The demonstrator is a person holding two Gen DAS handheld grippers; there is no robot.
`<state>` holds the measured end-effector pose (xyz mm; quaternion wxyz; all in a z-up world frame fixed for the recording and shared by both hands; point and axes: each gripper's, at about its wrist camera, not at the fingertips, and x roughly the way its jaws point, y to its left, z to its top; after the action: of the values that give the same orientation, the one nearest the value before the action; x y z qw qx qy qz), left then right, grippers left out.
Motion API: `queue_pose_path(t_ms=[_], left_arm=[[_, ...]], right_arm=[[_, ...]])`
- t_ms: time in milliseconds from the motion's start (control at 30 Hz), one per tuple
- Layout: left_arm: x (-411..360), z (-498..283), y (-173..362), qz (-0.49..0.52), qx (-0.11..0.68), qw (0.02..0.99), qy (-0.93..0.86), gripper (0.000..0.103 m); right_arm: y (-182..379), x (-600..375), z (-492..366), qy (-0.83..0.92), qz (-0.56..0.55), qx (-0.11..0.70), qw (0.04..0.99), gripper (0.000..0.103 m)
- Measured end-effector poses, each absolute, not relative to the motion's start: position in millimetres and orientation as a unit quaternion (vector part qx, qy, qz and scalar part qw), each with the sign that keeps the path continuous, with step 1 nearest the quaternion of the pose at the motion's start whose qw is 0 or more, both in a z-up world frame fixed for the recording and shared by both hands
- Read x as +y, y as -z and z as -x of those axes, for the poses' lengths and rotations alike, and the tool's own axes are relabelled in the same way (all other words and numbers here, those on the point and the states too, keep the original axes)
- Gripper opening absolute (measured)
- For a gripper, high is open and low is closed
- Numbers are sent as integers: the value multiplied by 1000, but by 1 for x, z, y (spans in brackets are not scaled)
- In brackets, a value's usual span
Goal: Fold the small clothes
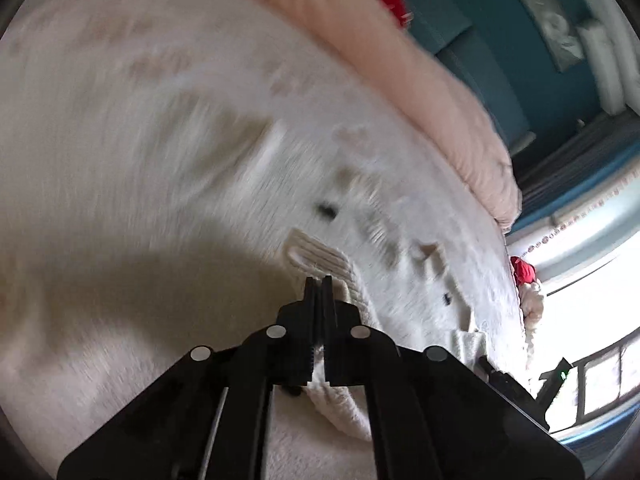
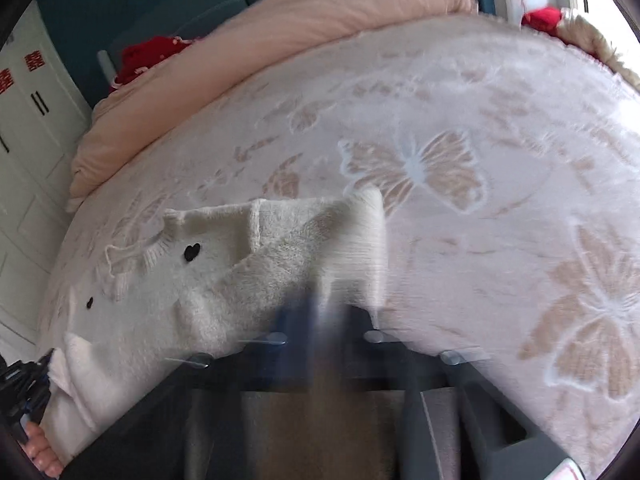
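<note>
Small cream fleece garment (image 2: 224,280), black heart-shaped buttons (image 2: 192,252) on its front. Lies on the bed blanket (image 2: 500,240), ahead and to the left of the right jaws; one sleeve or flap is already thrown across the body, its ribbed end (image 2: 370,232) just ahead of those jaws.

Left gripper (image 1: 319,280): jaws narrowed to a slit, a strip of the white fleece showing between them lower down, so it reads as pinching the garment's edge. Ribbed cuff or hem (image 1: 320,258) sits directly in front of the tips.

Right gripper (image 2: 320,312): heavily smeared by motion. Jaws appear nearly together; fleece lies right at the tips, but whether any of it is pinched I cannot tell.

Progress, as a judgement: early to middle. One fold looks laid over; the piece is lumpy, not squared, and the far side remains spread. Remaining: bring in the other side, fold lengthwise, flatten.

Beyond the garment: butterfly-pattern blanket, a rolled pink duvet (image 2: 280,32) along the far edge, red fabric (image 2: 144,56) behind it. A person's fingers (image 2: 40,448) show at the lower left of the right view.
</note>
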<state>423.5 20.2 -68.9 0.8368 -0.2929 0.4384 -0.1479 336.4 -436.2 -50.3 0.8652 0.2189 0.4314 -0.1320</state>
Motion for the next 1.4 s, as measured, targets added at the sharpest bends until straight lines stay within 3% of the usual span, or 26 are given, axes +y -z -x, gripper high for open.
queue_pose_path(t_ms=[133, 267, 333, 467, 533, 633, 733, 800, 967, 1033, 1133, 1167, 1200, 1267, 1400], left_arm=[[40, -419, 42, 280, 388, 864, 157, 1], [56, -424, 87, 245, 444, 856, 99, 0], [66, -412, 114, 249, 462, 848, 81, 0], [78, -387, 114, 265, 441, 853, 92, 0], [86, -372, 111, 278, 431, 854, 88, 0], [117, -351, 104, 323, 421, 844, 80, 4], [158, -340, 90, 345, 404, 846, 48, 38], [198, -330, 80, 344, 386, 856, -12, 71], [328, -330, 75, 377, 353, 842, -157, 81], [373, -337, 87, 404, 356, 818, -204, 78], [400, -348, 94, 432, 335, 809, -216, 55], [401, -356, 94, 428, 340, 810, -213, 27], [399, -366, 96, 428, 357, 806, -199, 10], [388, -373, 87, 425, 351, 812, -193, 9], [314, -384, 14, 378, 292, 872, -104, 9]], right_arm=[[26, -442, -309, 130, -281, 330, 892, 9], [71, -443, -318, 155, -264, 418, 855, 16], [63, -440, -308, 162, -266, 392, 866, 19], [23, -409, -289, 136, -239, 347, 896, 26], [22, -390, -281, 125, -227, 358, 897, 37], [37, -350, -255, 108, -204, 397, 888, 37], [45, -312, -223, 102, -155, 411, 893, 40], [56, -287, -201, 92, -124, 425, 892, 48], [69, -255, -196, 92, -50, 443, 890, 76], [76, -249, -201, 96, -30, 447, 889, 81], [78, -248, -197, 92, -36, 436, 894, 82], [78, -250, -196, 90, -42, 435, 895, 82], [79, -250, -197, 90, -44, 436, 895, 83], [80, -249, -198, 91, -38, 434, 895, 84], [81, -248, -197, 92, -36, 430, 897, 86]])
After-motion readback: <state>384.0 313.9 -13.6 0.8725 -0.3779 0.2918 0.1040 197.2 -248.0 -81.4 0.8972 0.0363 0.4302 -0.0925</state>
